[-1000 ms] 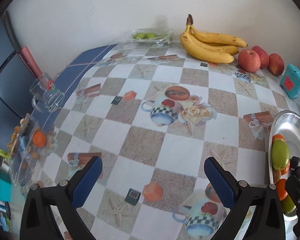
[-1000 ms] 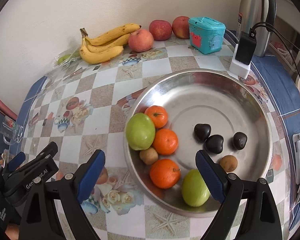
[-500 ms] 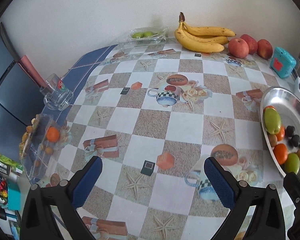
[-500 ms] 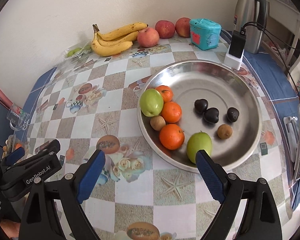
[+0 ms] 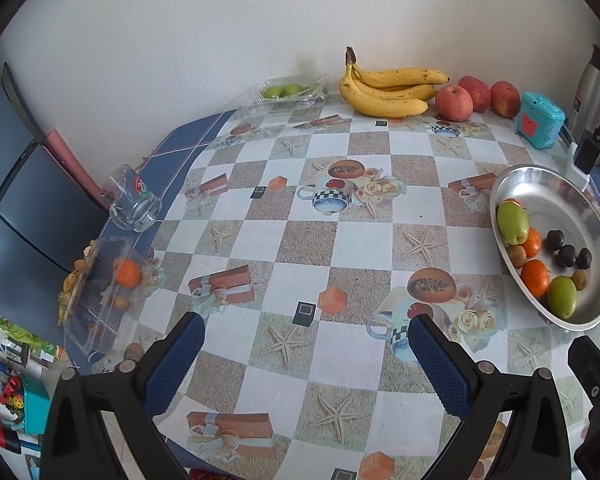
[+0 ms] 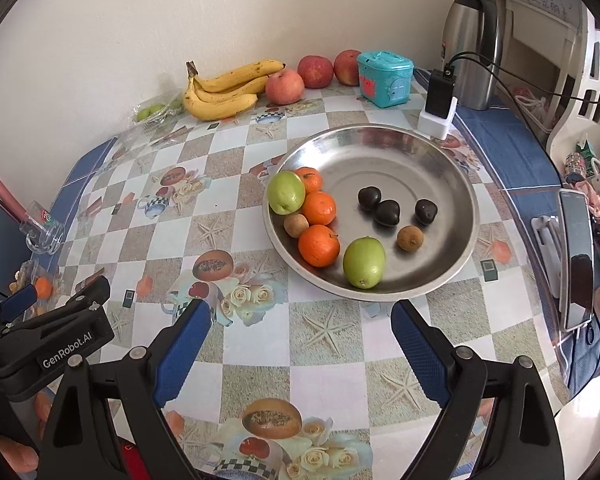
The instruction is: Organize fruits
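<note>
Holding three oranges (image 6: 318, 208), two green fruits (image 6: 364, 263); bowl (image 6: 452, 152); three apples (image 6: 284, 86).

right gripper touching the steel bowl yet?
Apart. The right wrist view shows the open right gripper short of the steel bowl, with a strip of patterned tablecloth between its fingertips and the near rim.

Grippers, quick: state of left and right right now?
Left gripper: open, holding nothing, above the tablecloth.
Right gripper: open, holding nothing, just short of the metal bowl.
</note>
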The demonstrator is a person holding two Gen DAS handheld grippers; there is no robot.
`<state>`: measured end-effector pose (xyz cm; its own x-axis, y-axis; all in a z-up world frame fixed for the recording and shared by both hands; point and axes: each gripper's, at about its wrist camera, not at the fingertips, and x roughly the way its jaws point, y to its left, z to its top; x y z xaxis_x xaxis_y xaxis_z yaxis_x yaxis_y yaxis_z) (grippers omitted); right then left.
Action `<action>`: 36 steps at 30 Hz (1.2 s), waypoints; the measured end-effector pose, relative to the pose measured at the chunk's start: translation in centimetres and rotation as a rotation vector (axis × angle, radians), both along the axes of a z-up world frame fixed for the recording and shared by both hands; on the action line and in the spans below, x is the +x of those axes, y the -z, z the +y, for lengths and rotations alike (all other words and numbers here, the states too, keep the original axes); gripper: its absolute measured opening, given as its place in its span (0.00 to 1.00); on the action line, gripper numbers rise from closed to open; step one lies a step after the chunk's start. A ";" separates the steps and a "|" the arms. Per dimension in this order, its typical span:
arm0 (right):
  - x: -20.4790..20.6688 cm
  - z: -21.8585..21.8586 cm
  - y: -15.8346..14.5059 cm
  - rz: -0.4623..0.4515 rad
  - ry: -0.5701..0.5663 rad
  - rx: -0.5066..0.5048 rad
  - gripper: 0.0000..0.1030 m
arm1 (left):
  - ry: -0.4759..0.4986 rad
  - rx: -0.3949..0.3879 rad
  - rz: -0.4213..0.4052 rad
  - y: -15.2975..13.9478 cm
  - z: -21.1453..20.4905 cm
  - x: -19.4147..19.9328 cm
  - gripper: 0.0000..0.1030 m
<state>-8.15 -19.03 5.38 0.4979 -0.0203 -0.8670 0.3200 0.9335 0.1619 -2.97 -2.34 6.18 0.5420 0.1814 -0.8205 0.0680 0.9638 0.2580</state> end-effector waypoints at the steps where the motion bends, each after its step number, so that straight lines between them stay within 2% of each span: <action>1: -0.2 0.1 -0.2 -0.007 0.000 -0.002 0.89 | -0.001 -0.004 -0.005 -0.1 0.0 -0.2 1.00; 12: -1.6 1.2 -0.8 -0.060 -0.011 -0.028 0.89 | -0.021 -0.007 -0.021 0.3 0.9 -0.9 1.00; 17: -1.4 1.2 -0.4 -0.058 -0.009 -0.041 0.89 | -0.020 -0.011 -0.050 0.3 0.9 -0.6 1.00; 22: -0.7 1.0 0.4 -0.044 -0.005 -0.061 0.89 | -0.028 -0.020 -0.036 0.8 1.3 0.2 1.00; 25: -0.3 0.8 0.9 -0.031 -0.001 -0.076 0.89 | -0.021 0.002 -0.033 1.0 1.2 0.7 1.00; 36: 0.4 0.3 1.8 -0.019 0.007 -0.104 0.89 | -0.020 -0.073 0.003 2.1 2.0 1.3 1.00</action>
<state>-7.76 -18.69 3.60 0.5137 -0.1127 -0.8505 0.3240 0.9434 0.0707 -1.63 -0.38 4.10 0.5362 0.1316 -0.8338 0.0492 0.9812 0.1865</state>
